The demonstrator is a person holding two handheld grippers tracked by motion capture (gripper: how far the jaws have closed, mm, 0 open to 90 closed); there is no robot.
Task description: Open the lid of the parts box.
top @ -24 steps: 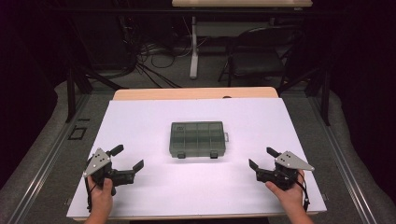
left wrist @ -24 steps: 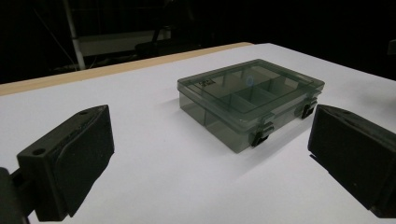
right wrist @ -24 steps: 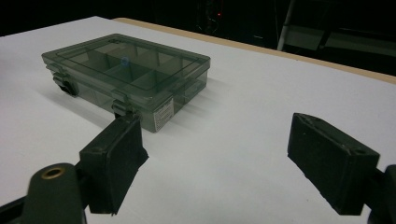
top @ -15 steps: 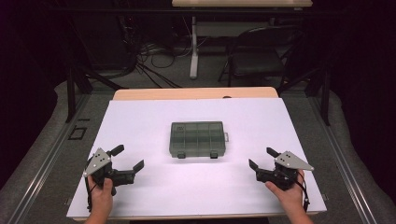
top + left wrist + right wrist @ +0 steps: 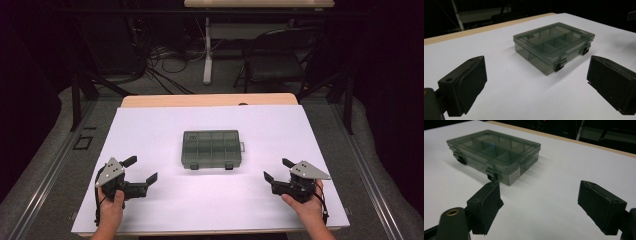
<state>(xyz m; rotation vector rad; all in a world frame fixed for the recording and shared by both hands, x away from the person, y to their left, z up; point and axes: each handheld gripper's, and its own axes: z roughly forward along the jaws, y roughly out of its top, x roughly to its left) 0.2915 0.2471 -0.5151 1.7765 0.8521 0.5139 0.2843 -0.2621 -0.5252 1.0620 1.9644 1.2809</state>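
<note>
Facing closed box (image 5: pixel 212 149), right tongs (image 5: pixel 274 170) view reveals side label, perhaps barcode (image 5: pixel 514 174)

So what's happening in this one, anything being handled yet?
Nothing is being handled yet. A person holds a left hand-held gripper and a right hand-held gripper low over the white table, one near each front corner, both with jaws open and empty. Between them, farther back, sits a smoky translucent compartment box, lid closed with its two front latches fastened. Neither gripper touches it.
</note>
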